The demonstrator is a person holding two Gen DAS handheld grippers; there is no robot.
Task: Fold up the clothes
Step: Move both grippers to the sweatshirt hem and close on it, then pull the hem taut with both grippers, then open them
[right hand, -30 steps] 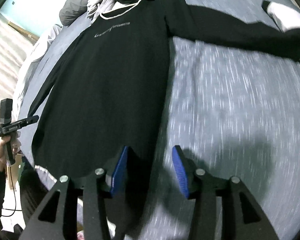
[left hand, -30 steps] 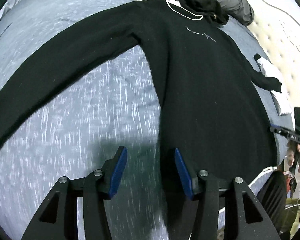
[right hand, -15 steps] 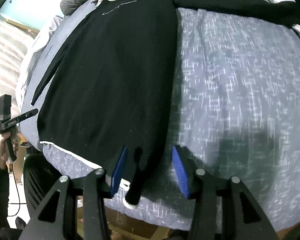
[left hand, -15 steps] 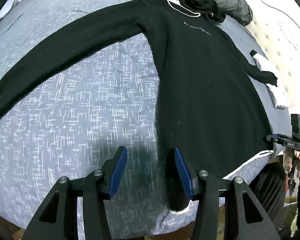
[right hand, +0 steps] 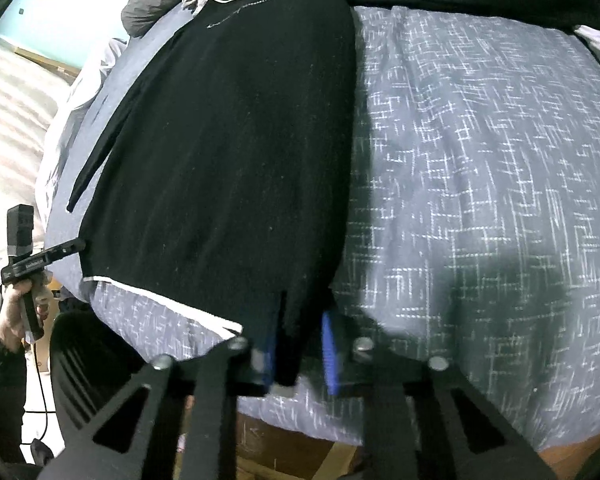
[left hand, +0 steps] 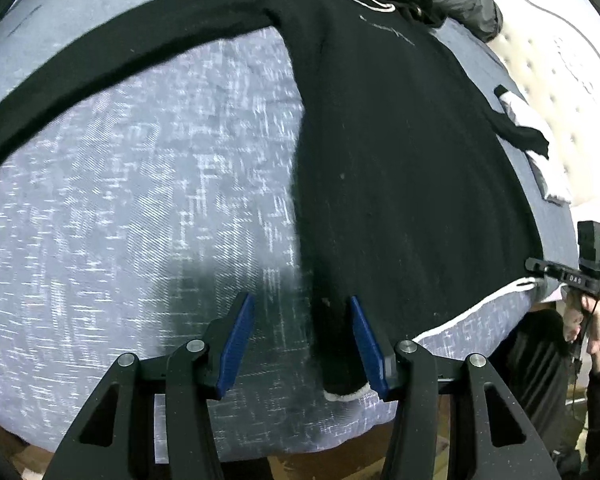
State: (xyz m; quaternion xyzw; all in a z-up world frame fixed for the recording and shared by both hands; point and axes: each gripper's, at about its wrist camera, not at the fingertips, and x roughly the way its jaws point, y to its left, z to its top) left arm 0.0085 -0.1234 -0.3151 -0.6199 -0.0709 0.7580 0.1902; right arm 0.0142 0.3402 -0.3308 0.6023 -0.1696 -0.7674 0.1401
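Left gripper (left hand: 302,344) now sits wide open over the sweater (left hand: 400,168) hem corner at 6 o'clock, where a second ago it hung over mid-body, so the hem grab looks ready. The sweater lies flat on the bed (left hand: 120,200), one sleeve sweeping to 9 o'clock; bare cover there gives folding room. Bed edge is just below. Right gripper (right hand: 300,354) has narrowed around its hem corner, blue pads (right hand: 329,354) close beside the cloth, though whether they pinch it I cannot tell.
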